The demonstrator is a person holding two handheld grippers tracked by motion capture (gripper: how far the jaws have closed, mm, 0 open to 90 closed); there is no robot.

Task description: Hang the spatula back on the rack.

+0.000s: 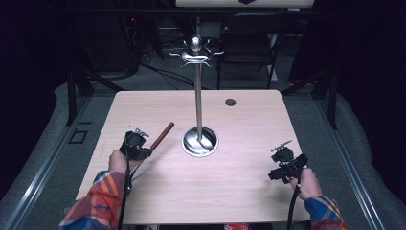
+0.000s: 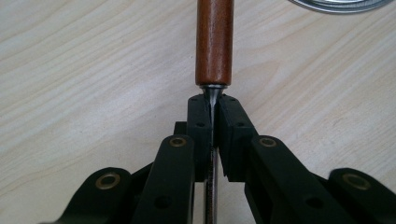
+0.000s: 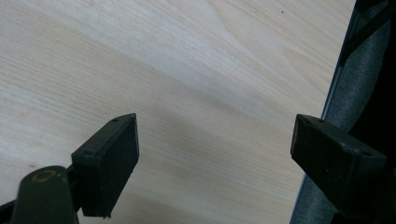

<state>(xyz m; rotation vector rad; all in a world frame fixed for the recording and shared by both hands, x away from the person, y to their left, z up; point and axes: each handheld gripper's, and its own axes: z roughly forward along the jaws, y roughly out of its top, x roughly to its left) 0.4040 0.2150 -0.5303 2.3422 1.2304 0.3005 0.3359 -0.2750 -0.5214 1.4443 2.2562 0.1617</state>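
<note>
A utensil with a brown wooden handle lies slanted at the table's left, its handle pointing toward the round steel base of a tall metal stand with hooks at the top. My left gripper is shut on the utensil's thin metal shaft just below the handle. In the left gripper view the handle rises straight out from the left gripper, and the shaft runs down between the jaws. My right gripper hovers at the table's right front; the right gripper stands wide open over bare wood.
The stand's base rim lies just beyond the handle. A small round hole is in the table's far side. The table's right edge and grey floor run close beside my right gripper. A dark chair stands behind the table.
</note>
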